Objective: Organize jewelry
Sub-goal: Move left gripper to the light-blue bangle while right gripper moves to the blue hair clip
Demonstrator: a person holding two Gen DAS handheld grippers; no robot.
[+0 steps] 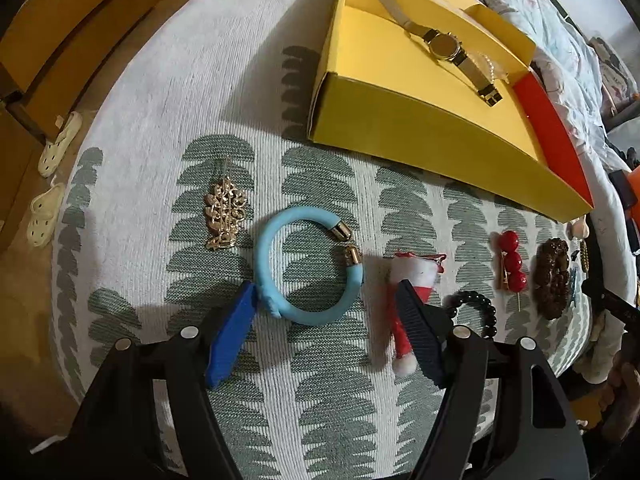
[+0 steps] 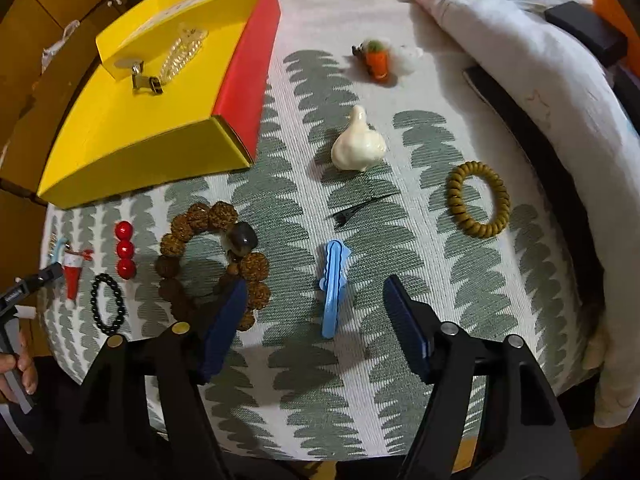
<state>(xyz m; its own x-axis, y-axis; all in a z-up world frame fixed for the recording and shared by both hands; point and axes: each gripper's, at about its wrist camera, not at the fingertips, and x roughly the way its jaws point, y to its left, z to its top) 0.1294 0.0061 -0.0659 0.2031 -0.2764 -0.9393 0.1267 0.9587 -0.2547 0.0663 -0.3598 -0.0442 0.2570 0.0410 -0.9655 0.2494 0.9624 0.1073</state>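
Yellow box on patterned cloth, gold watch inside. My left claw wide apart around blue bangle — left pad touching rim, nothing gripped; could squirt out sideways. My right claw parted around blue hair clip — not touching; may snag bead bracelet. No readable writing.

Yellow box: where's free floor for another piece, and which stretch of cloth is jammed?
The box floor this side of the watch is bare. The cloth between the hair clip and coil tie is open. It is crowded from the blue bangle to the seed bracelet.
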